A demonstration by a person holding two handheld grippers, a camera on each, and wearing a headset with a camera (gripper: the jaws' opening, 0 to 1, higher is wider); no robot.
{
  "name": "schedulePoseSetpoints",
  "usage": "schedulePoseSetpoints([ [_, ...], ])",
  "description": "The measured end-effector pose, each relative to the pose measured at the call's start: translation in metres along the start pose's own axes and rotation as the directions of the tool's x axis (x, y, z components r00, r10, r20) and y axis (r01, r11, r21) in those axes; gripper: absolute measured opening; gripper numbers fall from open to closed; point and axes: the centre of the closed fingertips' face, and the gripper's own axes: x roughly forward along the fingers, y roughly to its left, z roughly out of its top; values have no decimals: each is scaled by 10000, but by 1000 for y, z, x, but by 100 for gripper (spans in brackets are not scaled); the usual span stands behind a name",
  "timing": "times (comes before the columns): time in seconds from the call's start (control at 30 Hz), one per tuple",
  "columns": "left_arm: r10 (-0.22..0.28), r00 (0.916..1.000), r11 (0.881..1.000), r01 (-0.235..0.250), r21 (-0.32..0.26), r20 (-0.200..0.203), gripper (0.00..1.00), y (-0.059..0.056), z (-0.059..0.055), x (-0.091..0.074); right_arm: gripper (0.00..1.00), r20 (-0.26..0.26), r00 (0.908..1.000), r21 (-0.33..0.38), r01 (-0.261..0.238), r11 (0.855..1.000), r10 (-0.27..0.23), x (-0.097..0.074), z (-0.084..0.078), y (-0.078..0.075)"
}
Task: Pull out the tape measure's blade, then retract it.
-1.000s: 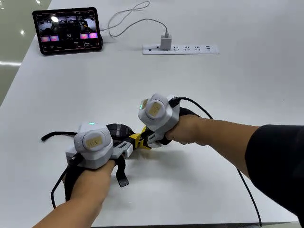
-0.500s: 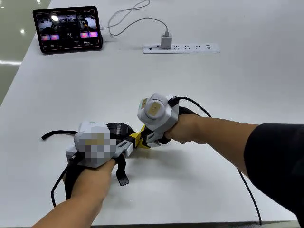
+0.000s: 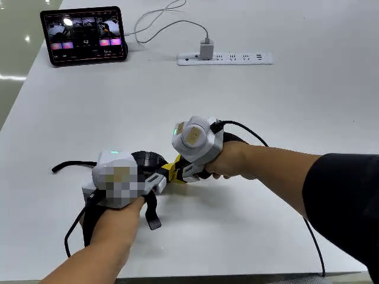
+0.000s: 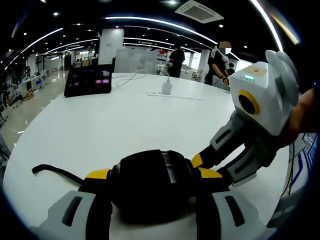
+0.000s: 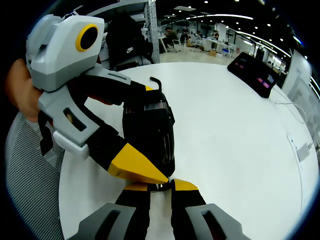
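Left gripper point(image 4: 152, 176) on tape measure point(image 4: 150, 190), right gripper point(image 5: 161, 186) on blade tip point(image 5: 163, 187): pull-out pending

Left gripper: jaws are spread wide and clamped on both flanks of the black tape measure. The tape measure is set on the white table point(image 3: 266, 112), near its front edge; its black wrist strap point(image 3: 70, 166) is laid out to the left.

Right gripper: jaws are drawn almost together, and a small dark tab at the case's mouth, taken for the blade tip, is nipped between the yellow jaw ends.

Step in hand: the grasp for the pull-out is judged made; no length of blade is seen drawn.

Next move: the right gripper is to be drawn straight away from the mouth while the case is braced by the left. A firm pinch is called for, since so small a tab may be lost.

Also listed: tablet point(image 3: 84, 34) and power strip point(image 3: 225, 59), well apart at the far edge.
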Motion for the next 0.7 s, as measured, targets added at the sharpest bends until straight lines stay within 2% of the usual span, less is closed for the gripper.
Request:
schedulePoseSetpoints([
  [0.13,-70,10000,9999,70,-153,5,64,1,2,0,13,33,10000,169,85,9998,-86,-1,-1,1],
  [0.2,-109,9998,9996,105,-249,-148,64,1,0,0,13,-11,10000,283,91,9996,-91,-3,-2,1],
  [0.4,-308,9993,9992,303,-255,-231,63,1,3,-3,14,-108,9998,148,159,9998,-157,-9,-7,0],
  [0.47,-415,9988,9979,401,-508,-273,62,1,5,-4,14,-141,9996,442,247,9987,-241,-13,-9,-2],
  [0.53,-502,9987,9982,499,-325,-81,62,0,12,-5,16,-28,9995,875,326,9956,-325,-18,-9,-4],
  [0.63,-675,9975,9968,666,-435,-203,62,1,12,-4,16,134,9991,1134,386,9928,-404,-23,-8,-6],
  [0.7,-871,9957,9958,861,-302,-321,66,0,12,-4,20,174,9985,1286,496,9905,-522,-29,-9,-5],
])
